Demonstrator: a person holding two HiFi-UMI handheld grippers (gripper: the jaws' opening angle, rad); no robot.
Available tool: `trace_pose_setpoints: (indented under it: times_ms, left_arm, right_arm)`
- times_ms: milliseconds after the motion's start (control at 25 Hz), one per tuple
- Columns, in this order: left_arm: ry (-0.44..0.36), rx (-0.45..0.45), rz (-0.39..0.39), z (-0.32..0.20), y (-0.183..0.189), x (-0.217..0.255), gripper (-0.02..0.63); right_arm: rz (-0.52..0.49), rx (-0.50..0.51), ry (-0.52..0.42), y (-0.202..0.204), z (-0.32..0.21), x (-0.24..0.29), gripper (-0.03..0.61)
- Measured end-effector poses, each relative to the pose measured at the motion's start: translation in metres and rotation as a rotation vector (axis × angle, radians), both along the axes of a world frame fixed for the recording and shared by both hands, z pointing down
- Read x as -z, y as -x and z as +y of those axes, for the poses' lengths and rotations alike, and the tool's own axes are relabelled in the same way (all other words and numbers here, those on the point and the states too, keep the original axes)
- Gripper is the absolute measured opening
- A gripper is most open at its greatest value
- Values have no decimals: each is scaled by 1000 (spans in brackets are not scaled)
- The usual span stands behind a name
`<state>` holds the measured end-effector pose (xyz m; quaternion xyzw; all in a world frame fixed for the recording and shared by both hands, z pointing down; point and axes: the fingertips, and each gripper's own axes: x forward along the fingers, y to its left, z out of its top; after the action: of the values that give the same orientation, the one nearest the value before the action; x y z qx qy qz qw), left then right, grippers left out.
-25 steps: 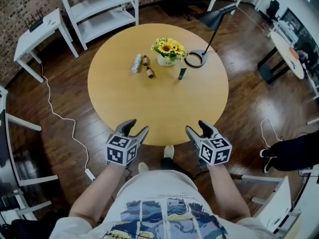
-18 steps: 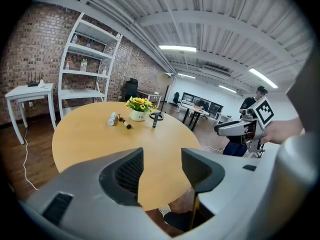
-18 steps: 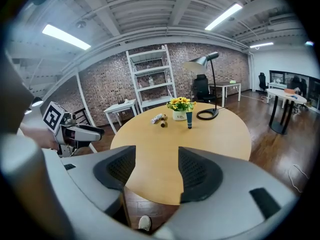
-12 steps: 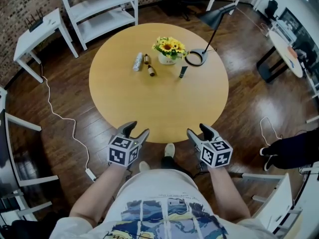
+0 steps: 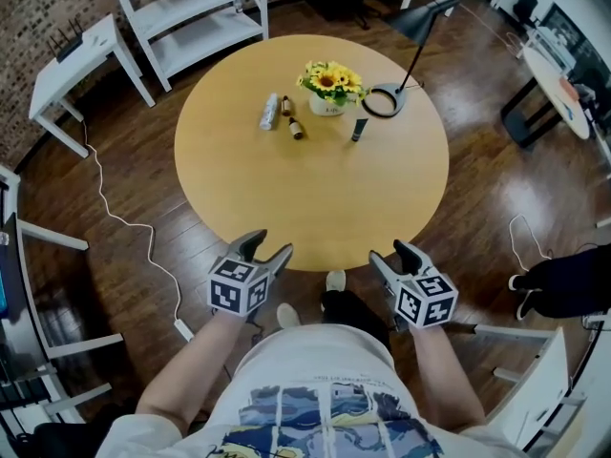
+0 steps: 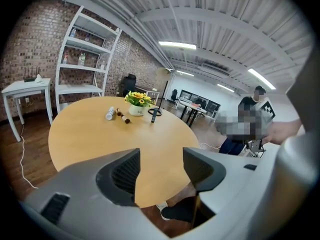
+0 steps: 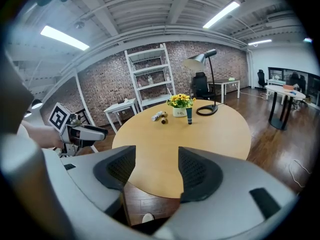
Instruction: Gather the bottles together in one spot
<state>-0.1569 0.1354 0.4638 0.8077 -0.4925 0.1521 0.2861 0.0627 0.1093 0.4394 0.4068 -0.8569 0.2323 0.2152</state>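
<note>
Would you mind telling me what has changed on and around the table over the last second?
The left gripper has just been opening its jaws wider, with nothing between them; nothing was grasped or released. The right gripper stays open and empty by the near edge of the table. The white bottle, brown bottle and dark bottle remain beside the flower pot.

On the tabletop [image 5: 315, 198]: one white bottle [image 5: 269, 112], apparently two brown bottles [image 5: 296, 129], one dark bottle [image 5: 359, 130], one flowerpot [image 5: 327, 106], one lamp [image 5: 384, 101].

Tan table [image 5: 315, 194]; yellow sunflowers [image 5: 332, 77]; white bottle [image 5: 269, 112]; blk lamp [image 5: 418, 24].
</note>
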Motion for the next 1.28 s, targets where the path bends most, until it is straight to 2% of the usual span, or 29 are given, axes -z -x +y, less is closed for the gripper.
trace_pose_setpoints:
  times_ms: [240, 400, 520, 720, 880, 1080, 1280]
  left_arm:
    - [-13, -17, -36, -62, 12, 7, 249]
    - [9, -34, -60, -142, 20, 15, 232]
    - [54, -37, -122, -213, 28, 9, 232]
    - [189, -54, -198, -317, 26, -27, 233]
    - [334, -34, -236, -377, 30, -75, 233]
    - [494, 52, -205, -422, 42, -130, 233]
    - [622, 74, -279, -437, 52, -166, 219]
  right_arm:
    - [11, 64, 49, -15, -9, -19, 292]
    - [24, 91, 61, -38, -46, -25, 291]
    - [14, 82, 69, -56, -77, -30, 291]
    - [4, 77, 83, -84, -123, -46, 292]
    - [-13, 45, 119, -107, -145, -58, 293]
    - [-8, 27, 167, -131, -158, -74, 291]
    - [-12, 14, 199, -147, -165, -82, 292]
